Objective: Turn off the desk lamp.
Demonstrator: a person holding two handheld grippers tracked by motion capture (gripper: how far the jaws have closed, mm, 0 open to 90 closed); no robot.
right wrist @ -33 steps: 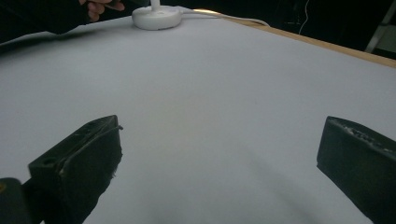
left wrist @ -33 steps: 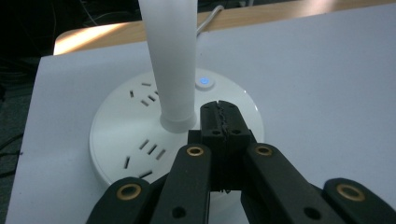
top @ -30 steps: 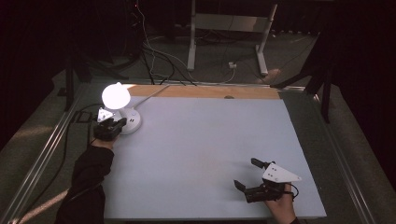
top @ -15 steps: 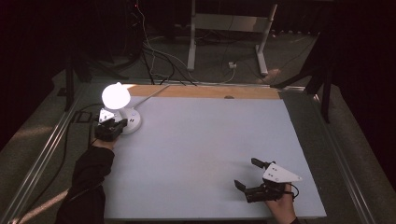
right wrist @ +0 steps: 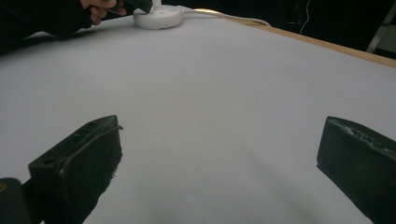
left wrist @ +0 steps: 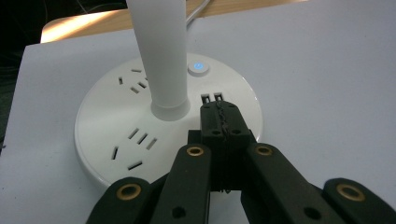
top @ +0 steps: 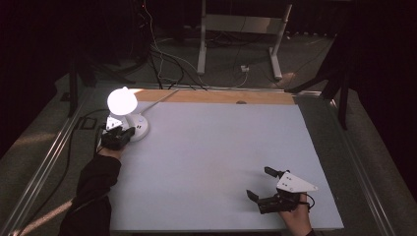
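- At the far left, a forearm in a black sleeve (top: 96,189) reaches up the table edge, slanting toward the far left corner; the hand grips the black left gripper (top: 118,137) low and level, pointed at the lamp.
- In the left gripper view the left gripper's (left wrist: 219,122) jaws are pressed flat together, nothing between them, tips over the lamp's base just short of two small slots.
- The white plastic desk lamp (top: 129,114) stands at the table's far left corner, its round head glowing bright. Its base (left wrist: 116,126) is a smooth, glossy round disc set with socket slots, and a plain white tube stem (left wrist: 163,56) rises from its middle. Beside the stem sits a small round button (left wrist: 198,67) with a blue glow.
- The pale grey matte table top (top: 221,162) is flat and broad, with a strip of bare wood (top: 216,96) along its far edge.
- At the near right, the bare right hand (top: 295,219) comes in from the bottom edge, holding the black right gripper (top: 259,184) low over the surface, grey three-cornered plate (top: 295,183) on top, pointing leftward across the table.
- Its blocky, dull-black jaws stand wide apart with only table between them, well apart from the lamp.
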